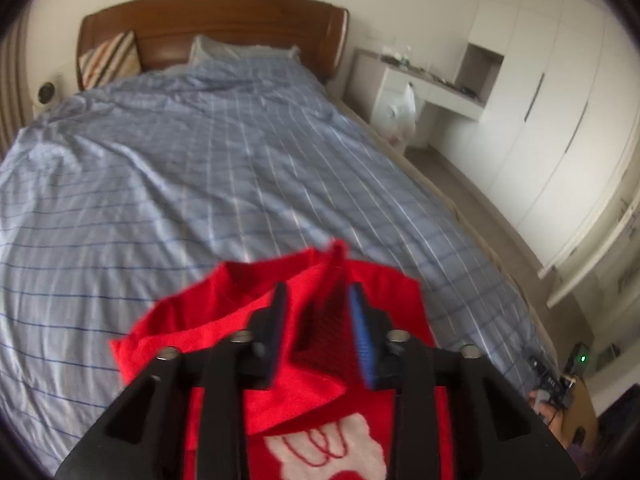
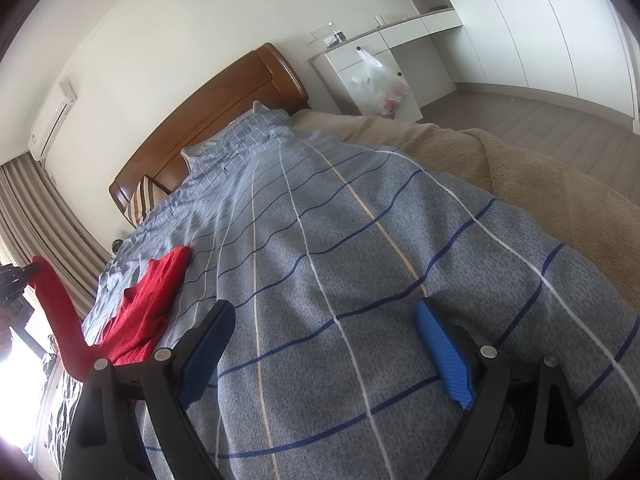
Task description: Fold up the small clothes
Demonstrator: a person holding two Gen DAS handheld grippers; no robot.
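Right hand-held gripper gapes above the checked bedspread; red garment lies left.

L wrist cam: high over bed foot, faces headboard. R wrist cam: low, close to duvet, tilted. Both share headboard, duvet.

A bed with a wooden headboard stands against a white wall. White wardrobes line one side; curtains hang opposite.
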